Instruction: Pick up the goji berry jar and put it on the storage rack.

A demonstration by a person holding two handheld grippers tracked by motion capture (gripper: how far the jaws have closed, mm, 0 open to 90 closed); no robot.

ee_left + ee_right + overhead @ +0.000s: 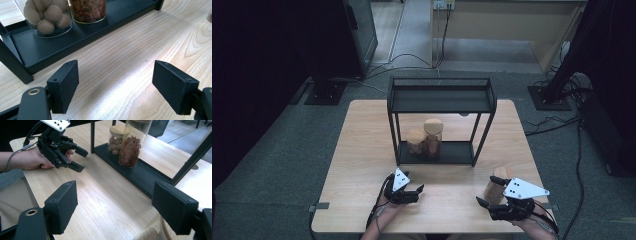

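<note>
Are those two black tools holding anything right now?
No. The left tool and right tool are both open and empty; the third jar stands beside the right tool, ungripped.

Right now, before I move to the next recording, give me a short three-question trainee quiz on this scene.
1. Multiple choice: How many jars stand on the lower tier of the black shelf? A) none B) two C) four
2. True or false: the left gripper is clamped on a jar.
3. Short answer: Which gripper has the third jar right beside it on the table?

Key:
1. B: the short jar of round balls and the tall jar of reddish pieces.
2. False: its jaws stand apart over bare wood, nothing between them.
3. The right gripper; its jaws are open, and the jar stands at its right jaw in the right gripper view.
</note>
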